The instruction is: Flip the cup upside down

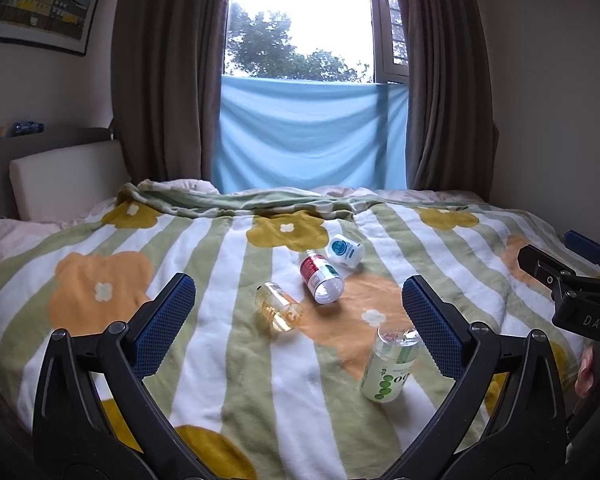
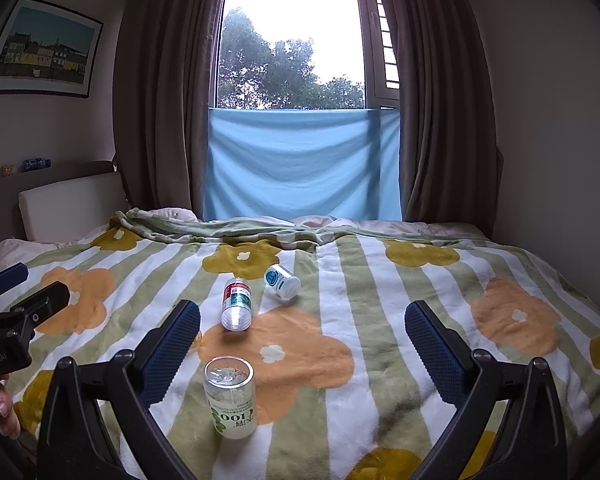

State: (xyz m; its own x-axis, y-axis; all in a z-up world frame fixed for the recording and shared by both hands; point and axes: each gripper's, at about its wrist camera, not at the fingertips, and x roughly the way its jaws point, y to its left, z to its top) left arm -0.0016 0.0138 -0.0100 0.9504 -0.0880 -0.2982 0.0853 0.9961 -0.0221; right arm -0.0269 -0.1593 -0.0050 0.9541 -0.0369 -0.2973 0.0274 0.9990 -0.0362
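Note:
Several cup-like bottles rest on a flowered, striped blanket (image 1: 204, 344). A clear green-print cup (image 1: 388, 364) stands upside down, base up, by my left gripper's right finger; in the right wrist view (image 2: 231, 398) it is near. A red-label cup (image 1: 320, 278) (image 2: 236, 304), a yellow clear cup (image 1: 278, 306) and a white blue-label cup (image 1: 344, 250) (image 2: 282, 280) lie on their sides. My left gripper (image 1: 300, 316) is open and empty above the blanket. My right gripper (image 2: 302, 336) is open and empty, right of the green-print cup.
The bed fills both views, with a white headboard (image 1: 68, 176) at the left. Brown curtains (image 2: 160, 92) and a blue cloth (image 2: 304, 164) hang at the window behind. The right gripper's body (image 1: 572, 292) shows at the right edge of the left wrist view.

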